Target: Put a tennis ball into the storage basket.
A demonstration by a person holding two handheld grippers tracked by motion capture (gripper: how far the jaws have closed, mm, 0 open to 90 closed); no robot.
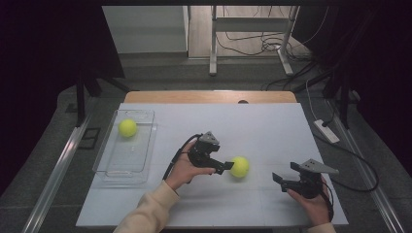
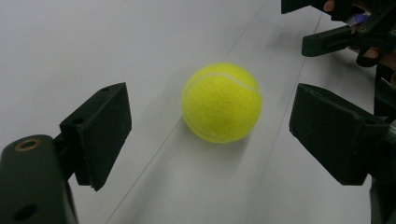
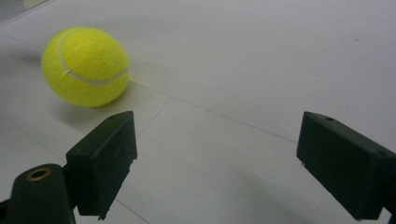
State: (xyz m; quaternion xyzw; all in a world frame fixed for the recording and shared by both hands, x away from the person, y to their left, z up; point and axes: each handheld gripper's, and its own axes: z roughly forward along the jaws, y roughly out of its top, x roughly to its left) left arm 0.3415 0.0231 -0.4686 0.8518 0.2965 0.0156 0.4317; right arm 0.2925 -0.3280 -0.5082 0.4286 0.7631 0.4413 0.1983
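**Tennis ball not yet gripped, one already in the tray**

Tennis ball (image 2: 221,102) lies on the table (image 1: 272,126) just ahead of the left gripper (image 2: 210,140), centred between its spread jaws but untouched. One ball (image 1: 128,127) already sits in the clear tray (image 1: 145,145), off to that gripper's left. Right gripper (image 3: 217,163) waits beside the ball, jaws apart and empty. Closing, lifting and carrying to the tray probably remain.

left gripper (image 1: 226,166) beside ball (image 1: 239,166), table centre | second ball (image 1: 128,127) in clear tray (image 1: 109,167), left | right gripper (image 1: 281,177) near right
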